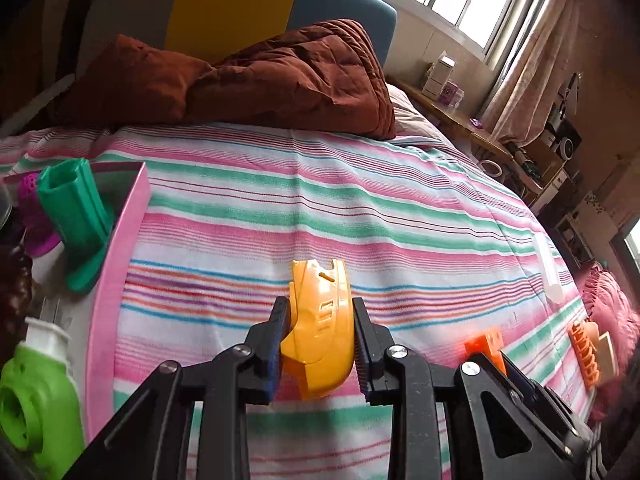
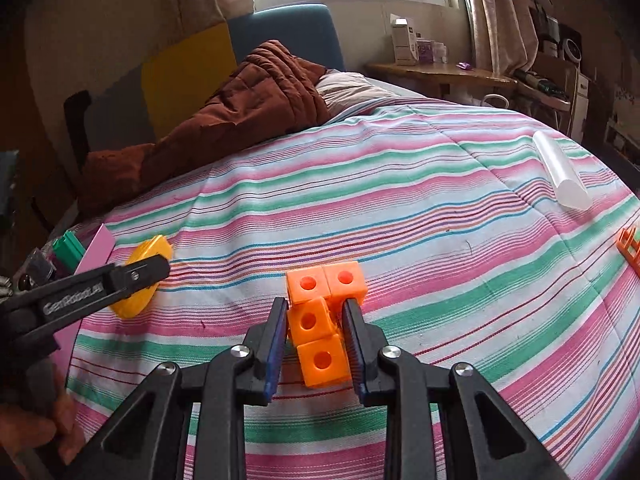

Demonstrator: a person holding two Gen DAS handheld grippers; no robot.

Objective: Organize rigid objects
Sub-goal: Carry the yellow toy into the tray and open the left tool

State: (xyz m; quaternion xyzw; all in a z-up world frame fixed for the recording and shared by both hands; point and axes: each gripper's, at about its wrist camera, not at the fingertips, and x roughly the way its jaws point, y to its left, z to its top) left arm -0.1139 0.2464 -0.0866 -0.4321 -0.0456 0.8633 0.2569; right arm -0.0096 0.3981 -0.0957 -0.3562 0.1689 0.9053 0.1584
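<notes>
Two tongs hold hard, light plastic toys over the striped bed (image 2: pixel 400 200): left tongs (image 1: pixel 320 320) squeeze the yellow shell (image 1: pixel 320 328), right tongs (image 2: pixel 316 320) pinch the orange cube block (image 2: pixel 320 320) at its flat sides.

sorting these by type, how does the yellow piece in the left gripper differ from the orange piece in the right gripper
The yellow shell is one curved, smooth piece with small slots; the orange block cluster is several joined cubes, each with a round hole. The yellow shell is paler, the orange block cluster deeper in colour. Shared: both look like rigid plastic, each sits between closed jaws, left gripper and right gripper, over the striped bedspread.
</notes>
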